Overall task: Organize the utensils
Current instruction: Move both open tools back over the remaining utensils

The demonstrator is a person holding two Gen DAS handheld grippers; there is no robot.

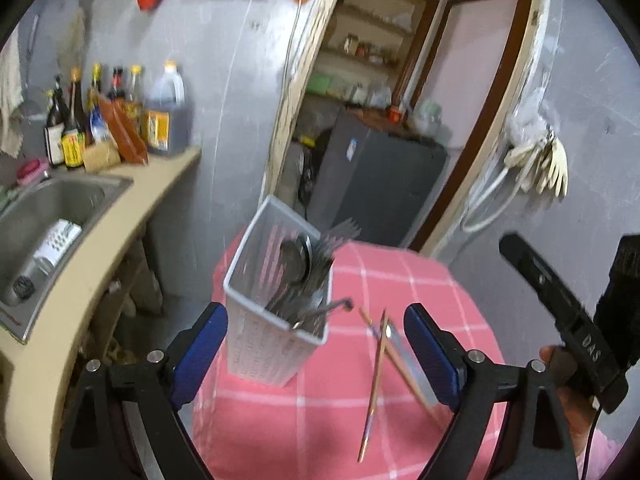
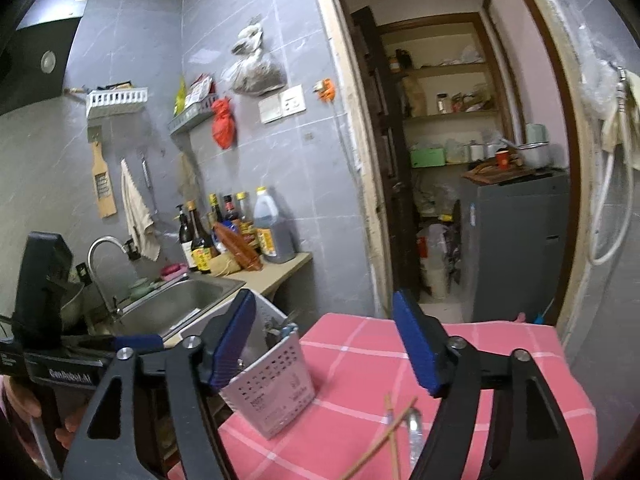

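On the pink checked bench (image 1: 420, 280), L to R: white utensil caddy (image 1: 264, 344) w/ spoons & forks stood upright at the left edge; chopsticks (image 1: 376, 364) lay crossed beside it w/ a metal utensil. Left claw (image 1: 316, 352) hung wide open, empty. Right claw (image 2: 324, 344) also wide open, empty.

Left gripper (image 1: 316, 344) jaws spread wide, empty, above pink checked cloth (image 1: 400, 280). White perforated utensil holder (image 1: 264, 344) between them, holding spoons and forks (image 1: 304, 276). Chopsticks (image 1: 376, 372) lie crossed beside it. Sink (image 1: 60, 208) at left.
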